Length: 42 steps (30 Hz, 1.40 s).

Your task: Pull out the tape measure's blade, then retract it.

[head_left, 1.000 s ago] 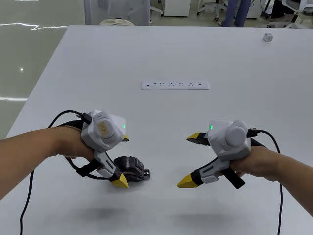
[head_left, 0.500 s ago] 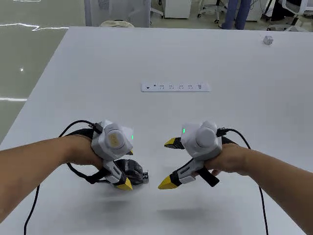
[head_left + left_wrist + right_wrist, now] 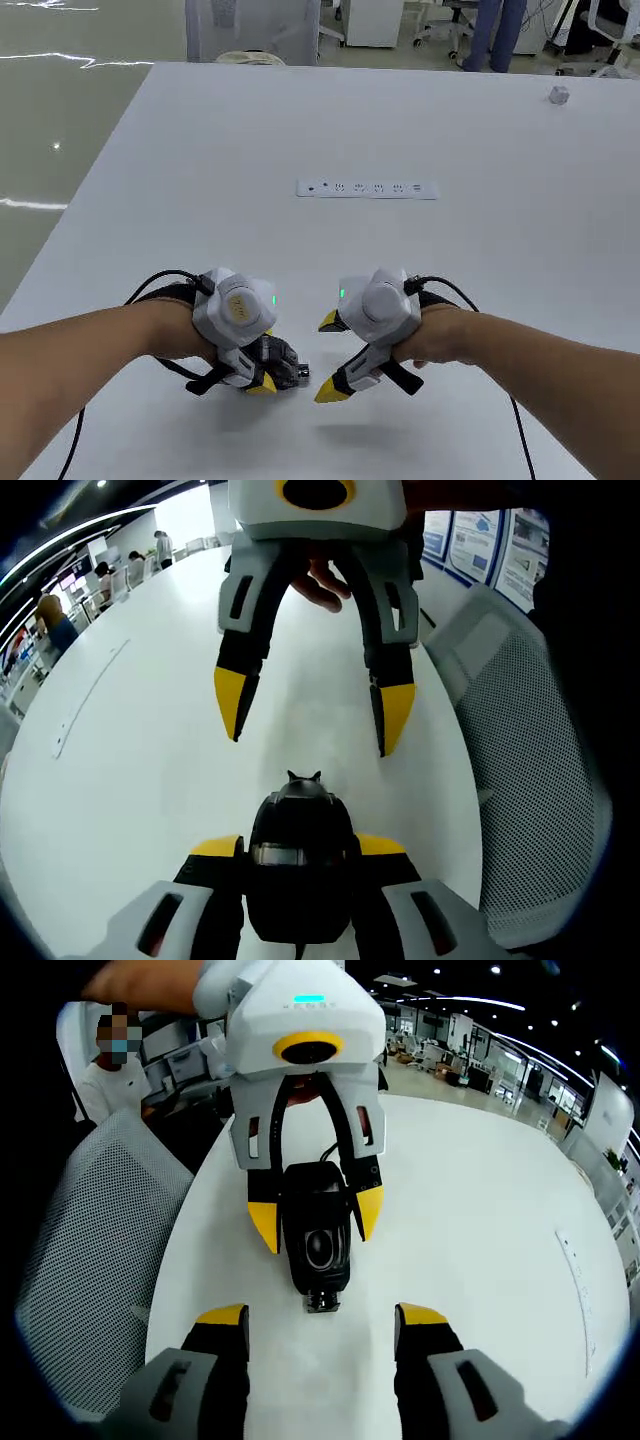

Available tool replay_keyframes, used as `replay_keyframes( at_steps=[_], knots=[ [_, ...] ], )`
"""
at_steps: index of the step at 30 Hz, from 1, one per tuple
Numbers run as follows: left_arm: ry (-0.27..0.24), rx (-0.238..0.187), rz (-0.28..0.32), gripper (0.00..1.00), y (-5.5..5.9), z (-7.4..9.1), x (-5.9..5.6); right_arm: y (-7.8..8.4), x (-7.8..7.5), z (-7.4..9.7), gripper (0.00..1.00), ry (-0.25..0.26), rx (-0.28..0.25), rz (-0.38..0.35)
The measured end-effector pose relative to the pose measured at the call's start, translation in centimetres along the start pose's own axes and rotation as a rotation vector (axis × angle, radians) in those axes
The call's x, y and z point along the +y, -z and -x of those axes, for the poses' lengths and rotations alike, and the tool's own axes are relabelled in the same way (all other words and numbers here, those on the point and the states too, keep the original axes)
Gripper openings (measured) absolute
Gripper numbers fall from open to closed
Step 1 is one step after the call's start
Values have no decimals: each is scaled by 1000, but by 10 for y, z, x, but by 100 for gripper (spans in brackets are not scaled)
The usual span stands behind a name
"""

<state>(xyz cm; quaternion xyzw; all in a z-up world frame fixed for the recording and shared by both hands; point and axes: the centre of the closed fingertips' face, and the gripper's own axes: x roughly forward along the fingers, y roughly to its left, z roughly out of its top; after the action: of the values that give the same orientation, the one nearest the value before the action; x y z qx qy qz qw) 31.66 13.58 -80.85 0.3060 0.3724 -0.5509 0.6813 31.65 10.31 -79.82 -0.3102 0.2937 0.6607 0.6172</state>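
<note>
The left gripper (image 3: 268, 362) is low over the near edge of the white worktop (image 3: 300, 120), its jaws clamped on the sides of the black tape measure (image 3: 283, 360). In the left gripper view the case sits squarely between the two yellow jaw tips, with its narrow blade mouth pointing forward. In the right gripper view the case is at or just above the worktop, though I cannot tell whether it touches the surface. The right gripper (image 3: 330, 358) faces it from the other side, jaws well apart and holding nothing. Seen from the right gripper view, the small metal end hook (image 3: 320, 1303) at the case's mouth lies just ahead of the gap between those open jaws, near them but apart from both. The blade is inside the case, with no length of it drawn out. The two grippers are close together and nose to nose, each held in a hand, with black cables (image 3: 158, 279) looping off the wrists. Farther back on the worktop lies a white power strip (image 3: 367, 188), and a small grey object (image 3: 559, 94) sits near the far right corner. A grey mesh chair (image 3: 90, 1250) stands beside the worktop's near edge.
</note>
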Motion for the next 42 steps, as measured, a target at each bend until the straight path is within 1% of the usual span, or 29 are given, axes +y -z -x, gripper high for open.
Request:
replay_keyframes(
  at_steps=[2, 5, 9, 11, 13, 15, 17, 19, 23, 24, 27, 28, 30, 32, 36, 40, 42],
  knots=[
    [1, -5, 7, 38, 0, 0, 0, -2, -1, -2, 54, -2, 5, 10],
    [4, -5, 2, 38, -1, -2, 0, -2, 0, -7, 49, -11, 20, 13],
    [9, -4, 9, 38, -1, -1, 0, 4, 2, -16, 41, -26, 82, 62],
    [10, -4, 11, 38, -1, -1, 0, 5, 1, -19, 38, -31, 90, 64],
    [10, -9, 13, 38, -1, -1, 0, 5, 0, -21, 36, -34, 99, 58],
    [8, -21, 21, 38, -1, -1, 0, 3, 0, -24, 35, -39, 102, 59],
    [6, -34, 28, 38, -1, 0, 1, 4, 0, -28, 32, -43, 115, 66],
    [4, -40, 33, 38, -2, 0, 1, 6, 2, -31, 30, -50, 139, 73],
    [1, -51, 37, 38, -2, 0, 0, 6, 6, -37, 26, -75, 149, 83],
    [0, -57, 41, 38, -2, 0, 1, 7, 5, -38, 26, -70, 161, 90],
    [-4, -68, 44, 38, -2, 0, 1, 10, 0, -39, 19, -52, 180, 87],
    [-7, -69, 46, 38, -2, 0, 1, 10, 1, -40, 18, -58, 180, 86],
    [-9, -71, 48, 38, -3, 0, 1, 13, 2, -41, 17, -60, 197, 88],
    [-10, -72, 50, 38, -3, 0, 1, 12, 1, -42, 16, -57, 194, 60],
    [-10, -73, 51, 38, -3, 0, 1, 13, 1, -41, 17, -63, 189, 68],
    [-12, -66, 52, 38, -3, -1, 1, 13, 0, -40, 15, -68, 167, 35],
    [-17, -70, 60, 38, -3, -1, 2, 13, 1, -41, 14, -72, 178, 44]
  ],
)
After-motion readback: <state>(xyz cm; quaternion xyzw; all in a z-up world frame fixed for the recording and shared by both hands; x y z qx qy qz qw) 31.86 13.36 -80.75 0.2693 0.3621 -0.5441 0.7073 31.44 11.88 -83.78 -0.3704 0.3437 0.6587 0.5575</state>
